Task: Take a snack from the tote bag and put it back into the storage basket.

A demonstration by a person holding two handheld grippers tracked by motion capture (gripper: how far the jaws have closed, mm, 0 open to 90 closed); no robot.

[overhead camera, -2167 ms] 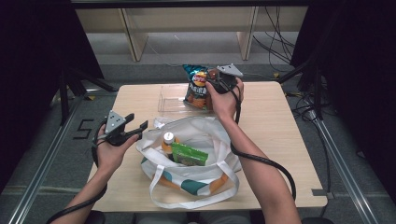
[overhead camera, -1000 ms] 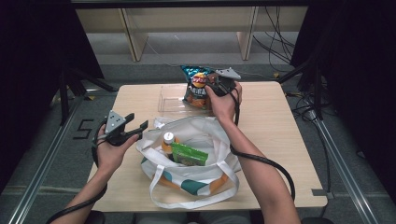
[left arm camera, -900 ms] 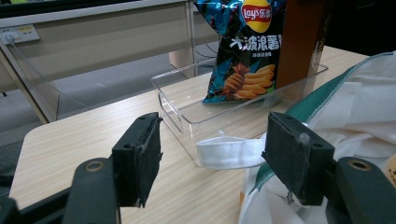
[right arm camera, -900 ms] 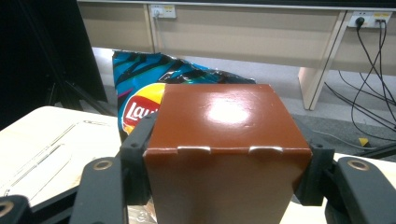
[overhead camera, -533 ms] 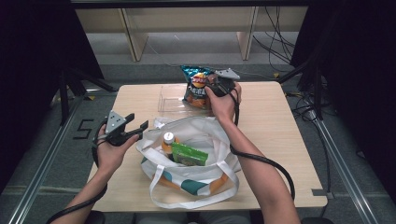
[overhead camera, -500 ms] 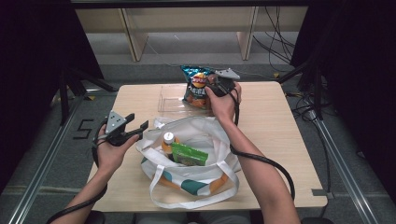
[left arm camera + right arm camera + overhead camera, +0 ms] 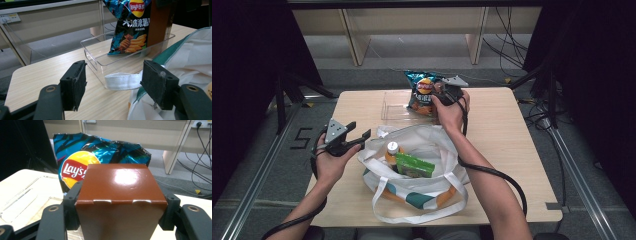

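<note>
One chip bag [image 7: 423,91], one brown box [image 7: 119,202], one clear tray [image 7: 100,66], one tote bag [image 7: 432,145], one bottle [image 7: 392,150], one green packet [image 7: 414,166].

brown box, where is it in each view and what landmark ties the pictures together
High view: the brown box is mostly hidden at the far middle of the table, by the right tool, just right of the chip bag.
Left gripper view: top right, standing in the clear tray, right of the chip bag.
Right gripper view: centre foreground, clamped between the jaws.
Shared landmark: the chip bag, next to the box each time.
</note>
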